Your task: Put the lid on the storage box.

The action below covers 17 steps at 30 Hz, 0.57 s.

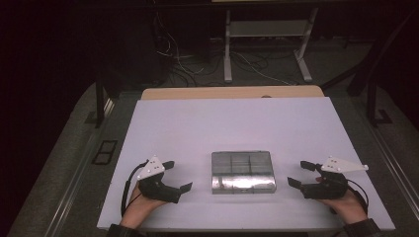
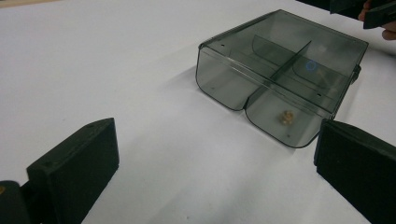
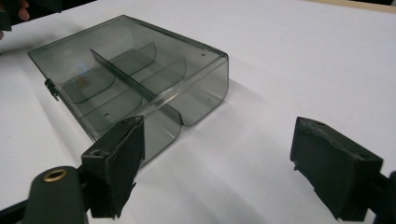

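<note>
Four items, listed by size.

1. Worktop (image 1: 207, 123): white sheet over a wooden top, floor cables beyond its far edge.

2. Clear smoky box (image 1: 242, 172): hinged plastic organiser with inner dividers, lid shut, lying flat near the front middle of the worktop, between the two hands and apart from both. Latch side faces the right hand. A small tan object (image 2: 286, 117) rests in one compartment; what it is cannot be told.

3. Left tool (image 1: 179, 175): held low at the box's left, jaws spread wide, nothing between them. Its own camera shows the box (image 2: 280, 74) just ahead, untouched.

4. Right tool (image 1: 302, 173): held low at the box's right, jaws likewise wide apart and empty, with the box (image 3: 135, 84) ahead and to one side of them.

Risk notes (judgement): the box looks light and slick on a smooth sheet. If one tool presses before the other, it may skid sideways or spin instead of being clamped. Pinching only the lid edge could flex or pop it, and tilting the box would let the loose object roll about its compartment.
</note>
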### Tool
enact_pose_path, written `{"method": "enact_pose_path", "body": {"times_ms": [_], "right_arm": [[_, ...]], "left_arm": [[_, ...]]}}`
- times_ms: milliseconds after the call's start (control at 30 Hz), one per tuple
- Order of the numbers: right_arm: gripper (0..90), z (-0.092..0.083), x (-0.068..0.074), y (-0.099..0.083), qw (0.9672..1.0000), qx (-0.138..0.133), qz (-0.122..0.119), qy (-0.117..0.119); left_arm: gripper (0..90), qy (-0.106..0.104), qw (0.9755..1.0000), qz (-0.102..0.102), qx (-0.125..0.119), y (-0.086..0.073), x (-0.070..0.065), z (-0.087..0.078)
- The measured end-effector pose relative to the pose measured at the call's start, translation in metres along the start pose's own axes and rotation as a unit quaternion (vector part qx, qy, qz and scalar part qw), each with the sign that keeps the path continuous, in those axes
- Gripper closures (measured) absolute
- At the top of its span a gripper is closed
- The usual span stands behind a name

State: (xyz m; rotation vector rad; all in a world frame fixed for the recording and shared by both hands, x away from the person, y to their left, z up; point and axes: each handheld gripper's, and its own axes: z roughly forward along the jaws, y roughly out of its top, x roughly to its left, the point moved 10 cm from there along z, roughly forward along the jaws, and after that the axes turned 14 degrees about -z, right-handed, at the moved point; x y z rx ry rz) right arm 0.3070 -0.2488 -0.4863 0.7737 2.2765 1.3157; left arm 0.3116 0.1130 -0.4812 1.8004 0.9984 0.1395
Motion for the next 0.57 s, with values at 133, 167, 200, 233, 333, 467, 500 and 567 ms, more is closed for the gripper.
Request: {"method": "enact_pose_path", "body": {"times_ms": [133, 167, 200, 233, 333, 467, 500, 567], "right_arm": [[17.8, -0.0021, -0.0014, -0.0043, 1.0, 0.002, 0.006, -0.003], [17.7, -0.0021, -0.0018, -0.0049, 1.0, 0.002, 0.006, -0.003], [17.8, -0.0019, -0.0016, -0.0053, 1.0, 0.002, 0.006, -0.002], [17.8, -0.0017, -0.0014, -0.0057, 1.0, 0.004, 0.007, -0.002], [17.8, -0.0014, -0.0009, -0.0059, 1.0, 0.004, 0.008, -0.001], [17.8, -0.0012, -0.0012, -0.0063, 1.0, 0.005, 0.008, -0.001], [17.8, -0.0012, -0.0012, -0.0063, 1.0, 0.005, 0.008, -0.001], [17.8, -0.0014, -0.0011, -0.0059, 1.0, 0.004, 0.008, -0.001]], "left_arm": [[0.0, 0.0, 1.0, 0.0, 0.001, -0.0005, -0.0003, 0.001], [0.0, 0.0, 1.0, 0.001, 0.001, -0.0005, -0.0004, 0.0013], [0.0, 0.001, 1.0, 0.001, 0.002, -0.0007, -0.0002, 0.0013], [0.0, 0.001, 1.0, 0.002, 0.003, -0.0008, -0.0001, 0.0014], [0.0, 0.001, 1.0, 0.002, 0.004, -0.0013, -0.0004, 0.0019], [0.0, 0.0, 1.0, 0.003, 0.006, -0.0017, -0.0007, 0.0019], [0.0, 0.0, 1.0, 0.003, 0.007, -0.0021, -0.0008, 0.0021], [0.0, 0.0, 0.9999, 0.005, 0.01, -0.0026, -0.0009, 0.0026]]}}
